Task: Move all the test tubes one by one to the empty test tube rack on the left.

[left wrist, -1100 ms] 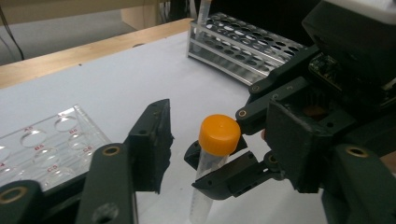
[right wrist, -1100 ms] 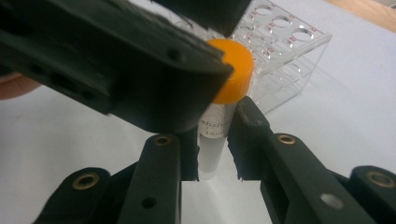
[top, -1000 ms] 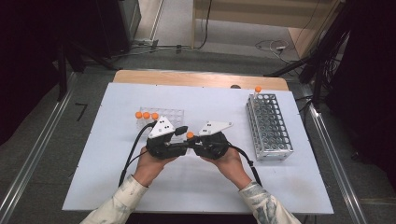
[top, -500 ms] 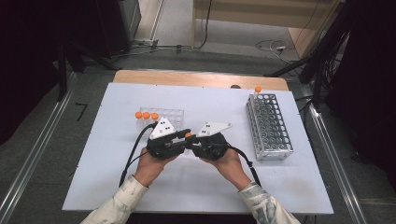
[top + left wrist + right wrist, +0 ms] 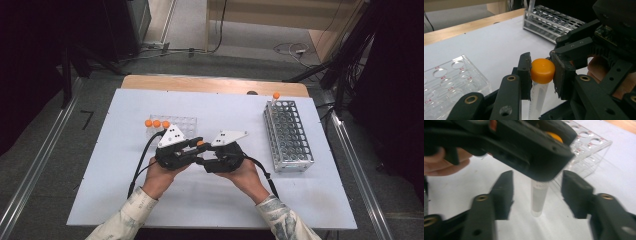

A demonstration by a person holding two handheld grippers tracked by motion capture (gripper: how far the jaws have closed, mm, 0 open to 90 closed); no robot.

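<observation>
A clear tube with an orange cap hangs upright over the white mat. My left gripper is shut on the cap, its jaws having just closed on it from both sides. In the right gripper view the tube's clear body stands between the jaws of my right gripper. Those jaws have just been opening and stand apart from the tube, touching nothing. In the high view both grippers meet tip to tip at the cap, mid-table, the left gripper just above the right gripper.
A metal wire rack stands at the right with one orange-capped tube at its far end. A clear plastic rack behind the hands holds three orange-capped tubes. The white mat has free room at the front.
Both hands have kept their place, and the orange cap stays between the two grippers' tips.
</observation>
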